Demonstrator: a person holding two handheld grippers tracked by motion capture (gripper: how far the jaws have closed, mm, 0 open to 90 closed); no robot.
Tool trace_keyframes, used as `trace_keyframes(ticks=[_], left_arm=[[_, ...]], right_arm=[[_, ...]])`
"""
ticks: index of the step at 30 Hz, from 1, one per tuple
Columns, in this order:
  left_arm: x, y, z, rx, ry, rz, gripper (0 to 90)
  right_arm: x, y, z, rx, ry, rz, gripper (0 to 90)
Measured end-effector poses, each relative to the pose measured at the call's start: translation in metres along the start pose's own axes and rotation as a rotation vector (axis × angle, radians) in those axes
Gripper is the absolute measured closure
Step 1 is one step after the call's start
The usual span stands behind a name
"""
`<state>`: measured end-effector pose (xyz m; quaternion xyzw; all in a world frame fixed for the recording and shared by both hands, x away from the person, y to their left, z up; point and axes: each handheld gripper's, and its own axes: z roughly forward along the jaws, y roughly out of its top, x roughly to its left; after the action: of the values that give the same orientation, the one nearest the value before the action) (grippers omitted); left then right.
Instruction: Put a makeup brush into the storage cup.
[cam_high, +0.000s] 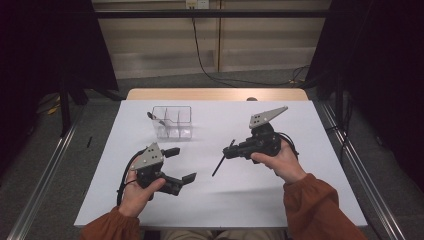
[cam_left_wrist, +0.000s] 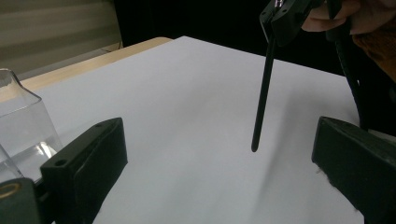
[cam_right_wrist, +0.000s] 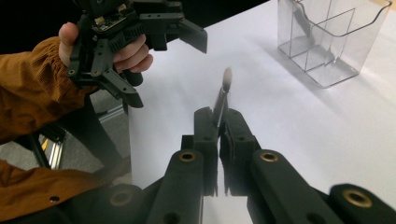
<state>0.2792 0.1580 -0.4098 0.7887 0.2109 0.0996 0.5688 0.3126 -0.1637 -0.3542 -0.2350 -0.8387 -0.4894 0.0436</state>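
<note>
High view shows your right gripper (cam_high: 231, 150) clamped on a thin black brush (cam_high: 220, 164), held above the desk's (cam_high: 300, 190) middle. Your left gripper (cam_high: 180, 164), jaws apart, hovers near the front edge; the clear divided organizer (cam_high: 172, 122) sits toward the far-left corner.

Rust-orange sleeves and 2 black hand-held grippers

The person wears rust-orange corduroy sleeves (cam_high: 314, 202) gathered at the cuffs. The left gripper (cam_high: 180, 165) and right gripper (cam_high: 227, 151) are matte black plastic, each with a grey 3-cornered plate on top, brass-coloured screw inserts along the arms, and a black cable trailing behind.
</note>
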Motion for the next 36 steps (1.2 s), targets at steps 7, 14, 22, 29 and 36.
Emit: trace_keyframes(ticks=[7,14,22,29,36], left_arm=[[-0.001,0.001,0.007,0.020,-0.012,0.010,3.3],[-0.003,0.002,0.012,0.029,-0.030,0.013,3.3],[-0.007,0.008,0.026,0.019,-0.048,0.020,1.5],[-0.014,0.010,0.038,0.032,-0.087,0.036,1.7],[-0.015,0.009,0.051,0.054,-0.112,0.037,2.5]], right_arm=[[0.003,0.012,0.004,0.067,0.013,-0.047,85.5],[0.003,0.023,0.007,0.145,0.004,-0.051,85.5],[-0.001,0.029,0.014,0.221,0.000,-0.055,85.4],[0.001,0.033,0.019,0.265,-0.017,-0.065,85.4],[0.000,0.035,0.023,0.296,-0.028,-0.066,85.4]])
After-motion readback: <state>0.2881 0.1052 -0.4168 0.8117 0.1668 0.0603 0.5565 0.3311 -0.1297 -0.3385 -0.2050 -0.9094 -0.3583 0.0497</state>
